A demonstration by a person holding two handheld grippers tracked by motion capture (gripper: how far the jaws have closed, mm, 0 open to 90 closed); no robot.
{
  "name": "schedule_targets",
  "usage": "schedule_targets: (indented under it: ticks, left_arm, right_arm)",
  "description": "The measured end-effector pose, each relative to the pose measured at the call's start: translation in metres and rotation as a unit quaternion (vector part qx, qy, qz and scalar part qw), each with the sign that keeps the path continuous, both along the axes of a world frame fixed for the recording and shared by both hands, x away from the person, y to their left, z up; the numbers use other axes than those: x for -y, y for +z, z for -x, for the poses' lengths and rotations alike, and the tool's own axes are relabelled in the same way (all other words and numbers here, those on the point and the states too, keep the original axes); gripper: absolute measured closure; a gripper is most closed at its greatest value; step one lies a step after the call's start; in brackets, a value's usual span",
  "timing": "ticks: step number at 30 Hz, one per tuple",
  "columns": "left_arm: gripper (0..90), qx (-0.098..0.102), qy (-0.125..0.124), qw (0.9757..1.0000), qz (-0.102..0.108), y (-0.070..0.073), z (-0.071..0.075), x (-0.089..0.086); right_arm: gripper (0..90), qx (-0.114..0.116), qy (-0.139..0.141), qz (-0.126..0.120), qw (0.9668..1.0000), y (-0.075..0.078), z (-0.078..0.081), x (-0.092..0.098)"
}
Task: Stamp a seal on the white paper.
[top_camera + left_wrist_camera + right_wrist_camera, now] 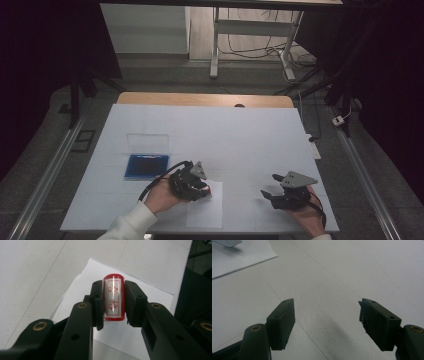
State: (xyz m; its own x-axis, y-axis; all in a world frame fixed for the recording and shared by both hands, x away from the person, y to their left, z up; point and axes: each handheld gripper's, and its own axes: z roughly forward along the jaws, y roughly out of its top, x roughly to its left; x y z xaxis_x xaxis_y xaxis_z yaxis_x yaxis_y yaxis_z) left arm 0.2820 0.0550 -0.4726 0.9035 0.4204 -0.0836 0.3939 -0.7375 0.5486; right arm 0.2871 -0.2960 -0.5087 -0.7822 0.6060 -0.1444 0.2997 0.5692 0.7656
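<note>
Left gripper view has the left gripper (113, 302) pinching the red stamp (114, 298), its long axis apparently pointing down over the paper sheet (82, 287).

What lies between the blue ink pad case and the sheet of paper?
Nothing: in the high view only bare white table cover separates the blue ink pad case from the sheet of paper.

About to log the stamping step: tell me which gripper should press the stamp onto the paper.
Left. The left gripper already clamps the red stamp just above the white sheet. The right gripper sits off to the side, jaws open with nothing between them.
</note>
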Motion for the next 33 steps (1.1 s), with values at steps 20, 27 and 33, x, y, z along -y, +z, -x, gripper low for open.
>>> schedule_targets:
  ticks: [20,27,33]
  left_arm:
    - [70.0,0.013,-0.001,0.9997,-0.021,-0.009,0.001,0.003]
    - [70.0,0.014,-0.002,0.9997,-0.022,-0.010,0.001,0.005]
    - [70.0,0.011,-0.002,0.9997,-0.024,-0.011,0.001,0.006]
  right_arm:
    - [28.7,0.003,-0.001,0.002,1.0000,0.000,0.000,-0.001]
    - [28.7,0.005,-0.001,0.001,1.0000,0.000,0.000,0.000]
    - [28.7,0.005,-0.002,0.002,1.0000,0.000,0.001,0.000]
